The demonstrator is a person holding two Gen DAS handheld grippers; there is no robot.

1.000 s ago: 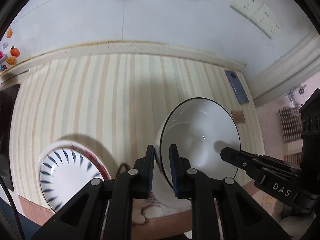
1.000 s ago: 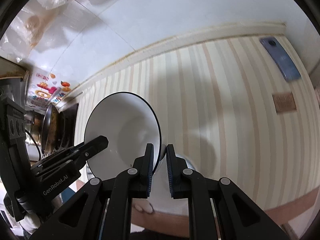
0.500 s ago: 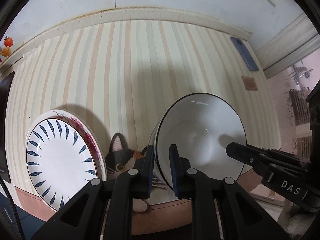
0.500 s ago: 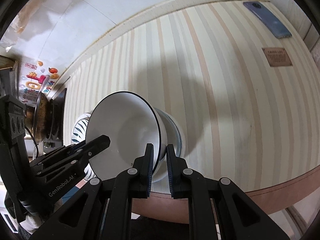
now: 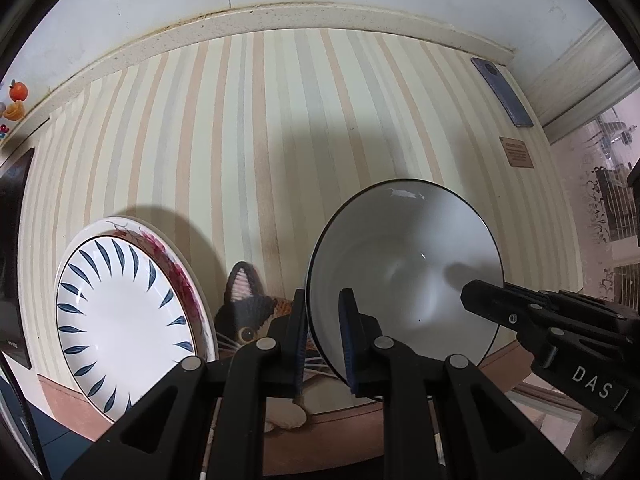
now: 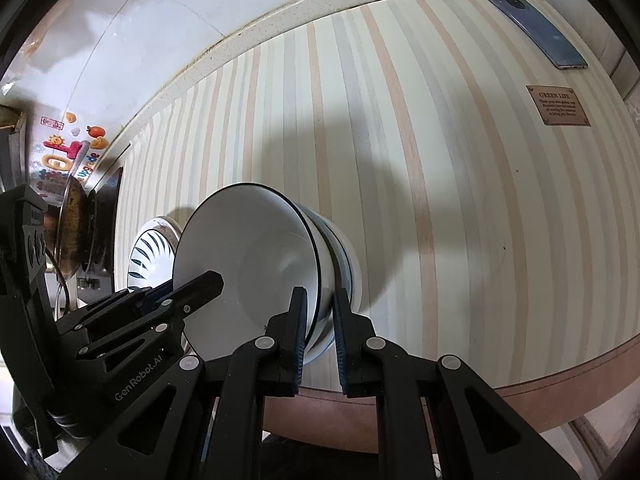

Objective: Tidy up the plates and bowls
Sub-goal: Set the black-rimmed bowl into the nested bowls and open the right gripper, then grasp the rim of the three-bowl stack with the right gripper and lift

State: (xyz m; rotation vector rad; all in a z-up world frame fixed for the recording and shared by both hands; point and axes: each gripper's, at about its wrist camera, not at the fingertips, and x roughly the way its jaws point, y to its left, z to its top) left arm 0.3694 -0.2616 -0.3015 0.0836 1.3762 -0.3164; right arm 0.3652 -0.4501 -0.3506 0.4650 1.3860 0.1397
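**Both grippers pinch the rim of one white bowl**

The left gripper (image 5: 323, 336) is clamped on the near rim of the white bowl (image 5: 404, 276), one finger inside, one outside. The right gripper (image 6: 318, 330) pinches the opposite side of the same rim, and the bowl sits nested in a blue-banded bowl (image 6: 340, 256) on the striped table (image 5: 248, 128).

The table's curved front edge (image 6: 560, 380) runs just behind the fingers; the far half of the cloth lies open up to the wall.

Just left of the bowls sits the leaf-pattern plate (image 5: 120, 320) stacked on a red-flowered plate (image 5: 176, 264). Between plate and bowl a cat-face mat (image 5: 248, 312) peeks out, mostly covered. A phone (image 6: 536, 30) and brown label (image 6: 558, 106) lie well apart at the far right.

The lower bowl's base is hidden.
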